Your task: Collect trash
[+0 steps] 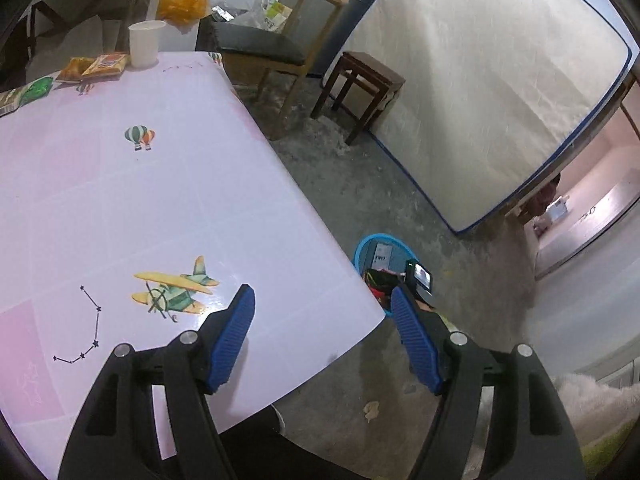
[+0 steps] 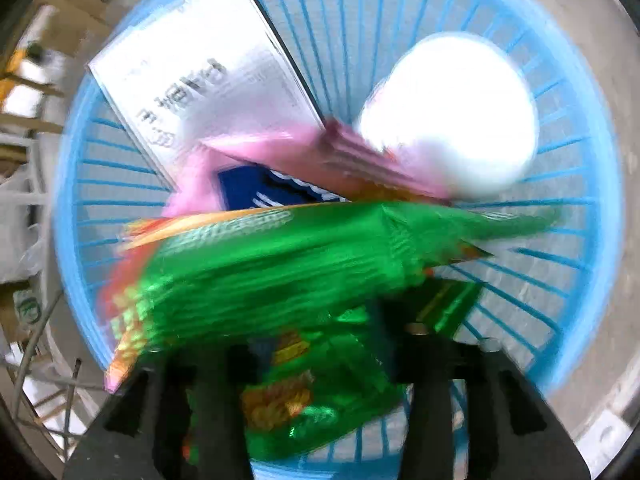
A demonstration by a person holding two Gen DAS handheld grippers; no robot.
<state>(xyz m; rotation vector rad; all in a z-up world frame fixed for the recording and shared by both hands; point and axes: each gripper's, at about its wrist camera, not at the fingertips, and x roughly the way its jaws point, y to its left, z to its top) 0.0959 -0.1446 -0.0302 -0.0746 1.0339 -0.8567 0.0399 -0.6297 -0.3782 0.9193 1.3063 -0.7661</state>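
My left gripper [image 1: 322,308] is open and empty above the near right corner of the pink table [image 1: 120,208]. At the table's far end stand a white paper cup [image 1: 145,43], two orange snack packets [image 1: 96,67] and a green wrapper [image 1: 36,90]. A blue basket [image 1: 362,249] sits on the floor beside the table, with my right gripper's camera [image 1: 420,278] over it. In the right wrist view my right gripper [image 2: 320,320] hangs over the blue basket [image 2: 576,200] with a green snack wrapper [image 2: 280,264] between its fingers. The basket holds a white cup [image 2: 452,116], a white box [image 2: 200,80] and a pink packet [image 2: 360,156].
A wooden chair [image 1: 276,48] with bags on it stands past the table. A dark wooden stool [image 1: 360,88] and a leaning mattress [image 1: 492,80] are on the right. A crumpled scrap [image 1: 371,410] lies on the concrete floor near the table corner.
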